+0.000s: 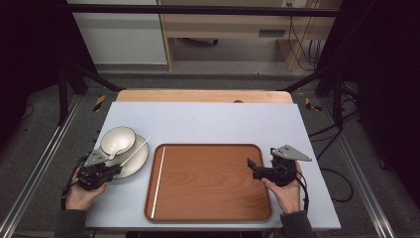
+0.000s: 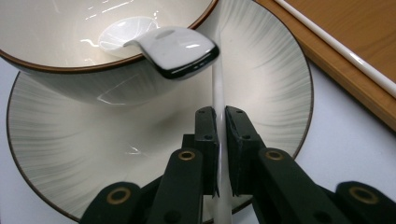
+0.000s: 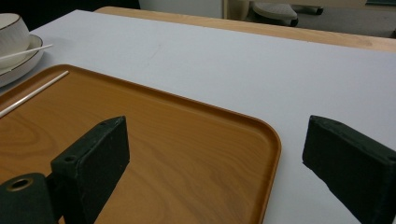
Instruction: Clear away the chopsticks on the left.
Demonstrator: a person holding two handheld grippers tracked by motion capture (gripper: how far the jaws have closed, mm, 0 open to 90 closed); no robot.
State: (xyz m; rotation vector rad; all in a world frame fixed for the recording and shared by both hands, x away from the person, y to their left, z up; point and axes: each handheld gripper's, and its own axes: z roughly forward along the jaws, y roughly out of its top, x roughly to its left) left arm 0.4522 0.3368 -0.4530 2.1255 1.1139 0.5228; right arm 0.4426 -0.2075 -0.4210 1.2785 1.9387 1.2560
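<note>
A white chopstick (image 2: 217, 79) lies across a grey-streaked plate (image 2: 275, 88), and my left gripper (image 2: 221, 114) is shut on its near end. On the plate stands a cream bowl (image 2: 70, 28) with a white spoon (image 2: 180, 49) hooked over its rim. In the high view the left gripper (image 1: 116, 169) sits at the plate's (image 1: 140, 161) near edge, holding the chopstick (image 1: 136, 151) beside the bowl (image 1: 118, 140). A second white chopstick (image 1: 159, 181) lies along the left side of the brown tray (image 1: 208, 183). My right gripper (image 1: 261, 159) stands open over the tray's right edge (image 3: 273, 140), holding nothing.
The pale table top (image 1: 208, 124) stretches behind the tray, with a wooden strip (image 1: 203, 95) at its far edge. Black frame posts (image 1: 63, 94) stand at both sides. The tray's middle (image 3: 177, 158) is bare wood.
</note>
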